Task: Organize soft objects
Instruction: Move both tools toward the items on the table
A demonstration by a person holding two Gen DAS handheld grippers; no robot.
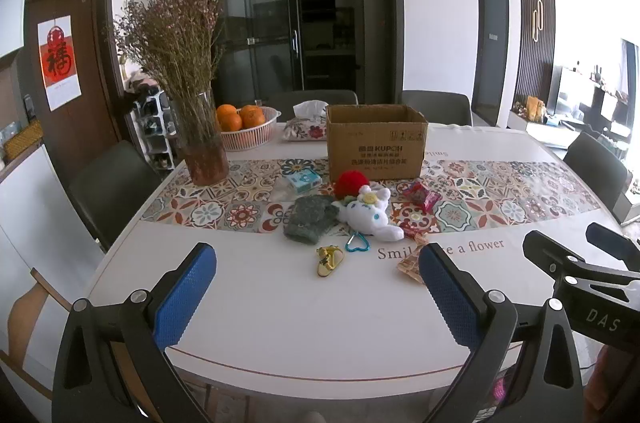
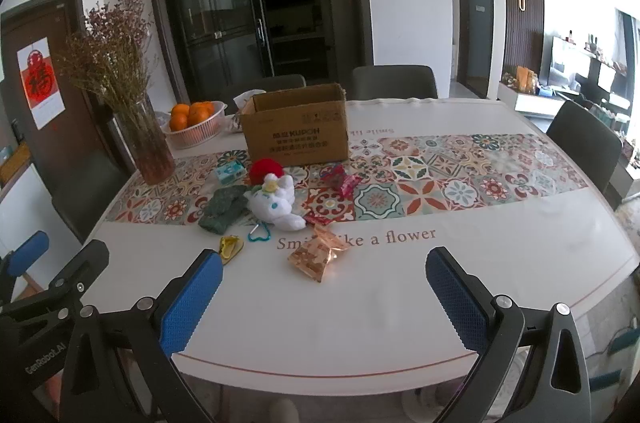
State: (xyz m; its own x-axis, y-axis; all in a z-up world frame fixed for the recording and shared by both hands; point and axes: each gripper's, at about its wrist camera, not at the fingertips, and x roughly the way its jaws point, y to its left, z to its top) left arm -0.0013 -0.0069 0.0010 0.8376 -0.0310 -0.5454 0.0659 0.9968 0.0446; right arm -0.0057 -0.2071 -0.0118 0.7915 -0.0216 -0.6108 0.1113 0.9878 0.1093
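Observation:
A white plush toy (image 1: 370, 213) (image 2: 276, 203) lies on the patterned runner, with a red fuzzy ball (image 1: 350, 182) (image 2: 266, 170) behind it and a dark green knitted piece (image 1: 310, 218) (image 2: 222, 209) to its left. An open cardboard box (image 1: 376, 143) (image 2: 296, 135) stands behind them. My left gripper (image 1: 316, 287) is open and empty above the table's near edge. My right gripper (image 2: 324, 291) is open and empty, to the right of the left one.
Snack packets (image 2: 318, 253) (image 2: 340, 179), a teal heart clip (image 1: 356, 243), a gold trinket (image 1: 330, 260) and a small blue box (image 1: 305, 180) lie around the soft things. A vase of dried flowers (image 1: 202, 143), an orange basket (image 1: 246, 127) and a tissue pack (image 1: 306, 127) stand behind. Chairs ring the table (image 1: 280, 323).

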